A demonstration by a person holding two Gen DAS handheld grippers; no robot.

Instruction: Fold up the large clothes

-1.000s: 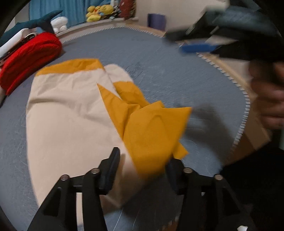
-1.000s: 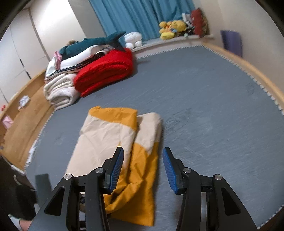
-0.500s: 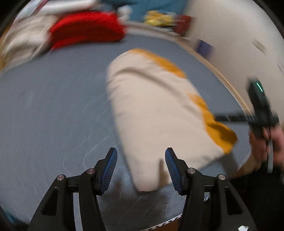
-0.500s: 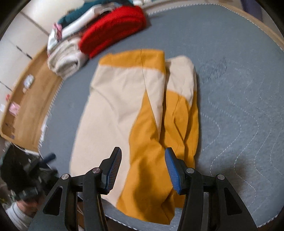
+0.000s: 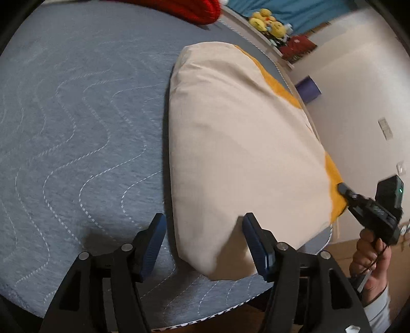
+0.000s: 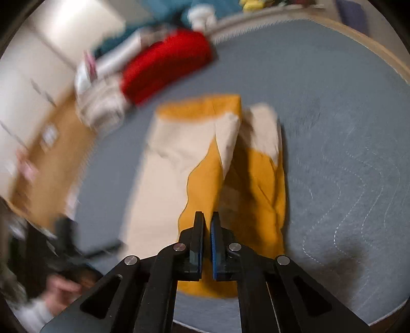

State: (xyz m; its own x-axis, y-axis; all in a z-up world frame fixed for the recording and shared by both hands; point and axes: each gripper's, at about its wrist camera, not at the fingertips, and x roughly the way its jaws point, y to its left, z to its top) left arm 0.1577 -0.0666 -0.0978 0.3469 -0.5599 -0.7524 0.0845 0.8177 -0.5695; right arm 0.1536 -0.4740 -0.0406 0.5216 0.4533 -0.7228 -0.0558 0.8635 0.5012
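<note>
A large cream and mustard-yellow garment (image 5: 238, 143) lies folded lengthwise on the grey quilted surface (image 5: 77, 115). My left gripper (image 5: 205, 238) is open, its fingers on either side of the garment's near cream corner. My right gripper (image 6: 207, 230) is shut on the garment's yellow near edge (image 6: 202, 189); it also shows in the left wrist view (image 5: 344, 189), pinching the yellow corner at the garment's right side. The garment shows blurred in the right wrist view (image 6: 179, 166).
A red folded blanket (image 6: 166, 61) and a stack of pale folded laundry (image 6: 102, 102) lie at the far side. Yellow plush toys (image 5: 269, 23) sit on a ledge. A wooden rim (image 6: 371, 43) bounds the surface. A purple bin (image 5: 307, 88) stands by the wall.
My right gripper has closed on the yellow near edge. My left gripper has come down to the cream corner, which now sits between its open fingers.
</note>
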